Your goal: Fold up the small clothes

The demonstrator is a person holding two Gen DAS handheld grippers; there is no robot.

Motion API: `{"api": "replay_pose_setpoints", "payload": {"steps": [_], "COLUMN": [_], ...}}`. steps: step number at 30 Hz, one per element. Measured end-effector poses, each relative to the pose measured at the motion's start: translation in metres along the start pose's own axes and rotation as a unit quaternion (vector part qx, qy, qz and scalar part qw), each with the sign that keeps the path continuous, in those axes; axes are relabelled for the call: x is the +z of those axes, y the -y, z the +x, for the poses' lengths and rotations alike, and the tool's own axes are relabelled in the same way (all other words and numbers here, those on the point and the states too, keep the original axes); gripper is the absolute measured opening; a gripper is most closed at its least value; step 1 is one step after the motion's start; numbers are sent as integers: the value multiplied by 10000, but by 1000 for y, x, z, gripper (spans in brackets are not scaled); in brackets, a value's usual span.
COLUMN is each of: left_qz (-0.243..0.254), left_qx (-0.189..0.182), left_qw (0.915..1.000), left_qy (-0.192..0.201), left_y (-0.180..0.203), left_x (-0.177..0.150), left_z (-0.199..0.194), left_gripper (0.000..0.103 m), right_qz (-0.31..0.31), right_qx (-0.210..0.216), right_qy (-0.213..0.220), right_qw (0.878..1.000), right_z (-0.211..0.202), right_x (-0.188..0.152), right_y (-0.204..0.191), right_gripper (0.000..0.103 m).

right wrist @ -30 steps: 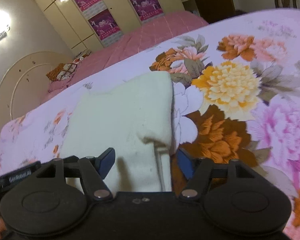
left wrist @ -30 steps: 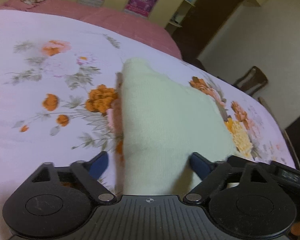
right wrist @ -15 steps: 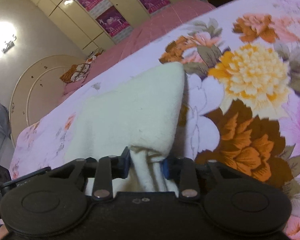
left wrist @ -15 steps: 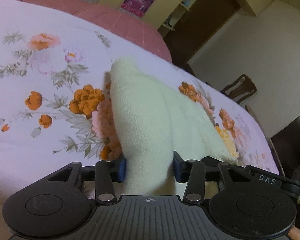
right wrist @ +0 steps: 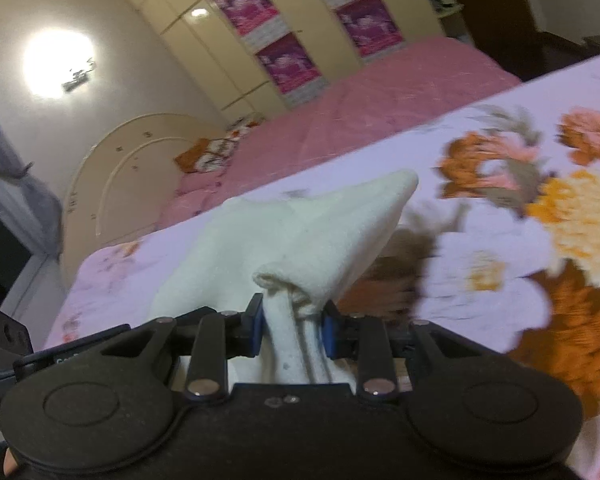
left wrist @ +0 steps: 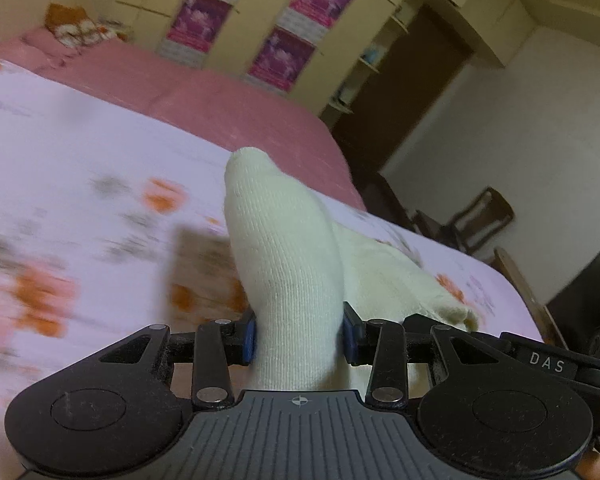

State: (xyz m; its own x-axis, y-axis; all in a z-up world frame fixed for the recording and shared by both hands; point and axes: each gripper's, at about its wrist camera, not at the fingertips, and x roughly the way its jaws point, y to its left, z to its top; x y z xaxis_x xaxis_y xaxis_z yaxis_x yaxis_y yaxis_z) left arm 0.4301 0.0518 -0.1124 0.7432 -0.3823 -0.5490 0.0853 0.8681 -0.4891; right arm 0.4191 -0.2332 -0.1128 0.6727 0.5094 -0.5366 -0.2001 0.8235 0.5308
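A: With both views blurred on the bedspread, what's clear up close?
B: Left claw [left wrist: 299, 338] clamped on the cream knit garment [left wrist: 288, 264]; the fabric rises in a peak between its blue pads [left wrist: 250, 338].
A: Right side?
B: Right claw [right wrist: 294, 326] pinched on a bunched edge of the same garment, which hangs above the floral bedspread [right wrist: 540, 280].
A: Beyond?
B: Pink bed cover [left wrist: 172, 88], then a wardrobe with purple posters [right wrist: 284, 60].
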Motion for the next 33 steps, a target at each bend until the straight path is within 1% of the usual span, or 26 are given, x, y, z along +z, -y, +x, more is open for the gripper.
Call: {"api": "replay_pose_setpoints", "payload": {"steps": [5, 10, 13, 15, 19, 20, 21, 22, 23, 25, 27, 29, 30, 31, 33], "left_qz": [27, 10, -93, -116, -33, -2, -10, -23, -11, 4, -9, -1, -13, -20, -13], "left_qx": [297, 505, 586, 615, 817, 888, 928, 935, 950, 972, 1001, 1084, 1080, 1083, 1212], "left_qw": [9992, 9980, 9975, 9975, 9966, 9960, 9957, 9956, 9955, 9953, 9950, 9941, 9940, 9939, 9922], "left_qy": [268, 370, 372, 332, 93, -5, -60, -55, -23, -29, -43, 77, 154, 212, 303], "left_y": [-53, -121, -163, -187, -227, -237, -244, -250, -252, -251, -246, -241, -240, -237, -235], "left_x": [18, 39, 46, 46, 36, 33, 30, 27, 25, 27, 32, 34, 39, 41, 48], "left_z": [-49, -78, -82, -78, -58, -51, -46, -43, -43, -44, -48, -60, -63, -66, -65], "left_gripper": [40, 40, 40, 40, 40, 44, 48, 56, 62, 65, 66, 68, 70, 74, 75], "right_qz": [-104, -179, -164, -150, -147, -142, -100, -82, -104, -58, 47, 53, 0, -74, -170], "right_qx": [320, 515, 555, 539, 395, 330, 280, 237, 136, -18, -188, -299, -329, -330, -301], "right_qy": [-69, -110, -191, -262, -500, -591, -703, -760, -764, -714, -654, -593, -550, -506, -495], "right_qw": [9994, 9984, 9981, 9981, 9979, 9976, 9971, 9968, 9969, 9974, 9977, 9978, 9979, 9981, 9982], "right_z": [30, 73, 103, 123, 156, 163, 171, 174, 176, 173, 167, 159, 156, 153, 154], "right_x": [-16, -33, -44, -52, -68, -71, -76, -80, -83, -87, -85, -81, -79, -77, -72], "right_y": [-59, -120, -147, -162, -174, -173, -170, -169, -166, -161, -155, -156, -160, -163, -173], "right_gripper": [27, 27, 27, 27, 27, 27, 28, 30, 32, 41, 43, 43, 42, 40, 40]}}
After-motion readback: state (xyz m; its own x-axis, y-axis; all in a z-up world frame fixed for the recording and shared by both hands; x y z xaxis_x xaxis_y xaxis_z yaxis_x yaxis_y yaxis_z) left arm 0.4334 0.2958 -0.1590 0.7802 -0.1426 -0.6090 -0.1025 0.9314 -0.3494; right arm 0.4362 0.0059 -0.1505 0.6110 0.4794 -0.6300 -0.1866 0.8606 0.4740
